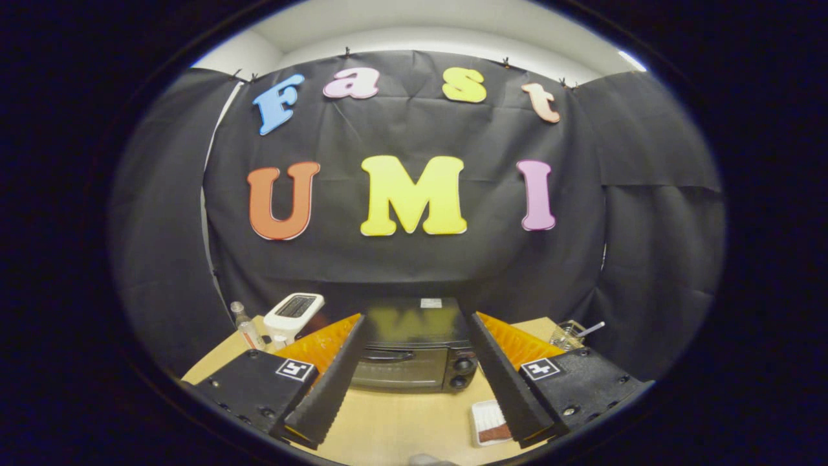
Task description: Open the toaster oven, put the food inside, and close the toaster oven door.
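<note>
A black toaster oven (414, 346) stands on the wooden table (388, 421) beyond my fingers, seen between them. Its glass door is shut, with the handle (387, 355) across the top and two knobs (462, 372) on its right side. A small white tray holding a brown piece of food (490, 424) lies on the table in front of the oven's right corner, partly hidden behind my right finger. My gripper (417, 320) is open, held above the table, with nothing between its fingers.
A white pop-up toaster (293, 315) and a small clear bottle (246, 329) stand left of the oven. A glass container with a utensil (572, 333) sits at the table's right back. Black cloth walls close in behind.
</note>
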Motion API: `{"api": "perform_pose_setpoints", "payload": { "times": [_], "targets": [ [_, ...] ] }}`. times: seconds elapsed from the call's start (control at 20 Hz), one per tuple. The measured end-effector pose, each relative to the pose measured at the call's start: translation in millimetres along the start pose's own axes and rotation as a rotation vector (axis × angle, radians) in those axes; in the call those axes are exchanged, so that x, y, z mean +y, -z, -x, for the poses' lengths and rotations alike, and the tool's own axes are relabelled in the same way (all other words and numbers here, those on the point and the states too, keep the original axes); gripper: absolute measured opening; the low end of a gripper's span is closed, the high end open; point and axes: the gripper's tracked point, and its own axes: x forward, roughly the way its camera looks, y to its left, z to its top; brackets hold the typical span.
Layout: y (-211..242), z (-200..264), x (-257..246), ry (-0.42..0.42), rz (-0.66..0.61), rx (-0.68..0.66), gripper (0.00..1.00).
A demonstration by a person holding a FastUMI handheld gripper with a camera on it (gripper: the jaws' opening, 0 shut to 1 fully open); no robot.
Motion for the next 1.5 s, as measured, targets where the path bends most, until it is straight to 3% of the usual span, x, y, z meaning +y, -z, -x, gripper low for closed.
{"api": "perform_pose_setpoints", "payload": {
  "times": [0.3,0.5,0.95,1.5],
  "targets": [
    [63.7,-105.1,55.6,-0.008,0.026,0.079,1.0],
    [91.4,-141.1,63.5,0.013,0.02,0.114,1.0],
    [91.1,-132.6,60.1,0.057,0.028,0.119,1.0],
    [112.9,-82.5,61.1,0.067,0.051,0.172,1.0]
  ]
}}
